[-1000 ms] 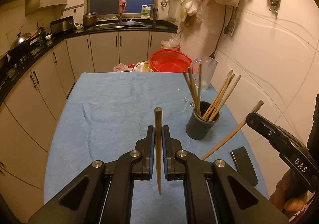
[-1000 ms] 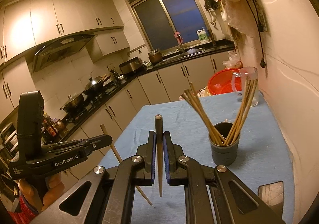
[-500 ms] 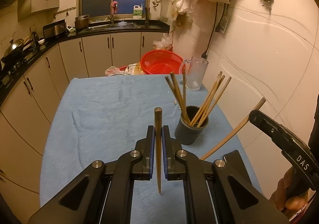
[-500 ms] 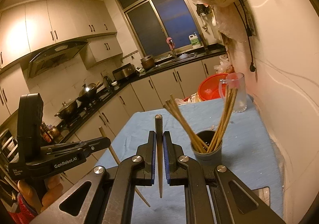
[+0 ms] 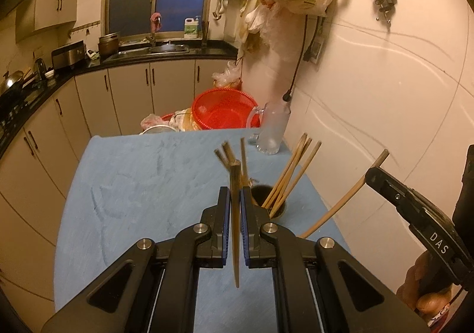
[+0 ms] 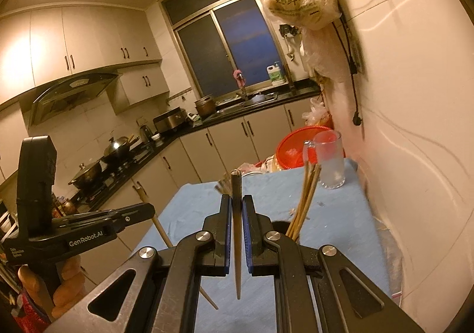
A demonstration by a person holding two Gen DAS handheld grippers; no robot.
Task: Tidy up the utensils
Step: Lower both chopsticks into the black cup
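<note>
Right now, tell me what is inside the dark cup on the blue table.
The dark cup holds a bunch of wooden chopsticks standing upright and fanned out, tops leaning apart. Its bottom and the chopstick tips are hidden by its wall and the left gripper fingers in front.

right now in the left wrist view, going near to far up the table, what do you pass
left gripper shut on a chopstick → dark cup of chopsticks → glass mug → red basket past the table's far edge
</note>
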